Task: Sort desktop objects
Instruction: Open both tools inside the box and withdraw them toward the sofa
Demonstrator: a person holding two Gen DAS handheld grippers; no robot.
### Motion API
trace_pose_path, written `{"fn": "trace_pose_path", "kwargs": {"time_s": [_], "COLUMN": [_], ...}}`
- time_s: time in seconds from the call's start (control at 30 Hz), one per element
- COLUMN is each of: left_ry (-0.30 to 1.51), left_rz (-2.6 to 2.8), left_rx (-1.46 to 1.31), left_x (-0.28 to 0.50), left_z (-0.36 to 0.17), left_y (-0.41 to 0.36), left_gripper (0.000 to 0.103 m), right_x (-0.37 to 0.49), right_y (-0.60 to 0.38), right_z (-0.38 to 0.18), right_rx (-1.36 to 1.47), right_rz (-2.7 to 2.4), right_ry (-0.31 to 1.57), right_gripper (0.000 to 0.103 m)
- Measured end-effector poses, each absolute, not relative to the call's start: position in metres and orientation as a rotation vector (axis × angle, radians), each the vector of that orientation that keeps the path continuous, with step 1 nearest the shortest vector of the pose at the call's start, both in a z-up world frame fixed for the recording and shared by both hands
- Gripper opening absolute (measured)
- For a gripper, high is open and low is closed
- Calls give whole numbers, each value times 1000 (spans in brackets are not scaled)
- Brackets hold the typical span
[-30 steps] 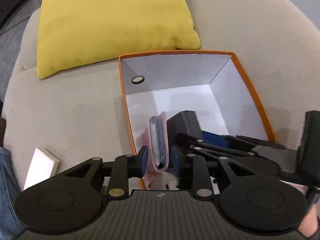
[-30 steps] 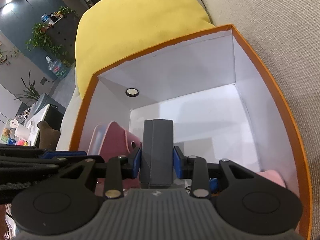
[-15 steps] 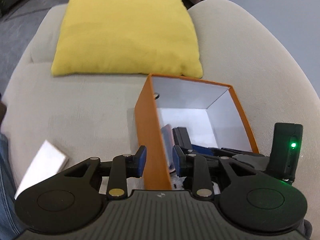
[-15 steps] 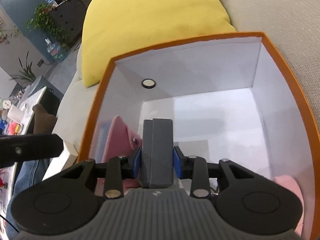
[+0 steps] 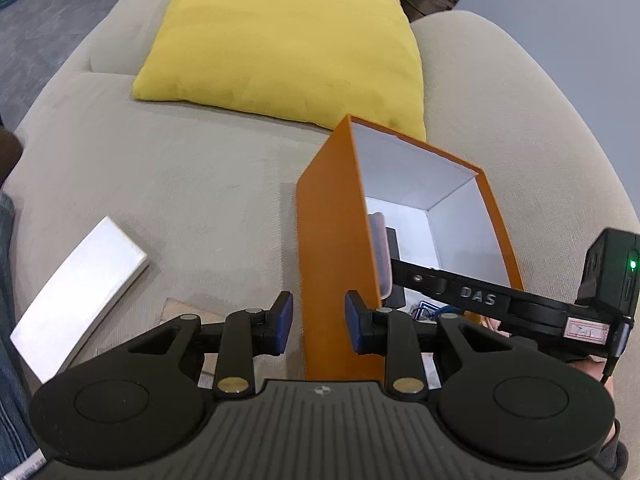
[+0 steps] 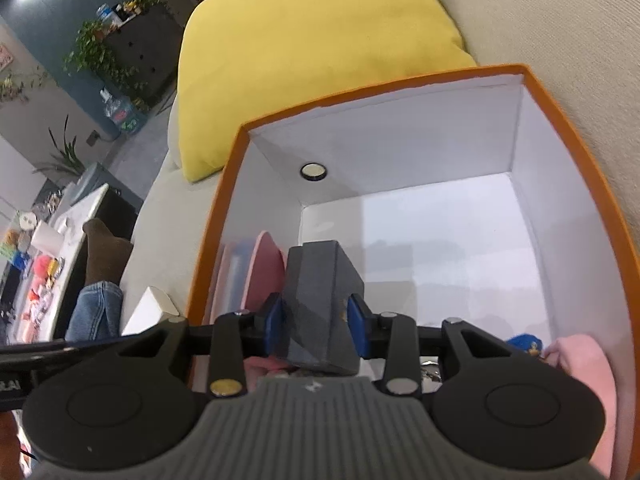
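An orange box point(image 5: 336, 240) with a white inside point(image 6: 440, 184) sits on a beige sofa. My left gripper point(image 5: 318, 322) is open and empty, its fingers astride the box's near left wall. My right gripper point(image 6: 316, 330) is shut on a dark grey block point(image 6: 320, 292) and holds it inside the box. A pink card holder point(image 6: 262, 276) stands against the box's left wall beside the block; it also shows in the left wrist view point(image 5: 380, 256). A pink soft item point(image 6: 584, 364) and a blue item point(image 6: 524, 342) lie at the box's near right.
A yellow cushion point(image 5: 288, 36) lies behind the box. A white flat box point(image 5: 80, 288) lies on the sofa seat point(image 5: 192, 184) to the left. A person's jeans leg point(image 6: 94, 308) and a cluttered table point(image 6: 44, 256) are at the far left.
My left gripper let go of the pink card holder, drew back and rose, and now straddles the box's left wall. The right gripper's grey block has tilted and sits lower in the box.
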State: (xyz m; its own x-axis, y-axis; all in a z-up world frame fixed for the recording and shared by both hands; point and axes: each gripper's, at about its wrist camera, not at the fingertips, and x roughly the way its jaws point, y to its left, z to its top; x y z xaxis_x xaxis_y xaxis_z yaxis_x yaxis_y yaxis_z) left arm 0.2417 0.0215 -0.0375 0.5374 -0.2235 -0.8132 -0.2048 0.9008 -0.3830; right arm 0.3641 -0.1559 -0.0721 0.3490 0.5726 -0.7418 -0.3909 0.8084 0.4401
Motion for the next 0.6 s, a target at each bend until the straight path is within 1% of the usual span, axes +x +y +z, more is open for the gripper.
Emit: {"fn": "trace_pose_path", "kwargs": {"time_s": [0.03, 0.07, 0.13, 0.43, 0.6], "left_ry": [1012, 1010, 1008, 1011, 999], "left_rz": [-10, -9, -6, -5, 3], "left_rx": [-480, -486, -476, -455, -442], "left_x": [240, 238, 236, 229, 222], "left_z": [-38, -38, -39, -39, -33], "left_y": [23, 24, 24, 22, 26], "left_gripper": [32, 32, 31, 32, 32], "right_x": [364, 364, 363, 355, 355], "right_y": [-157, -158, -157, -142, -146], "right_z": [-74, -75, -78, -70, -68], "right_rx": [208, 217, 218, 52, 31], "right_rz": [630, 636, 659, 728, 716], "right_ry": [1045, 1049, 1043, 988, 974], "right_gripper": [30, 24, 24, 22, 22]}}
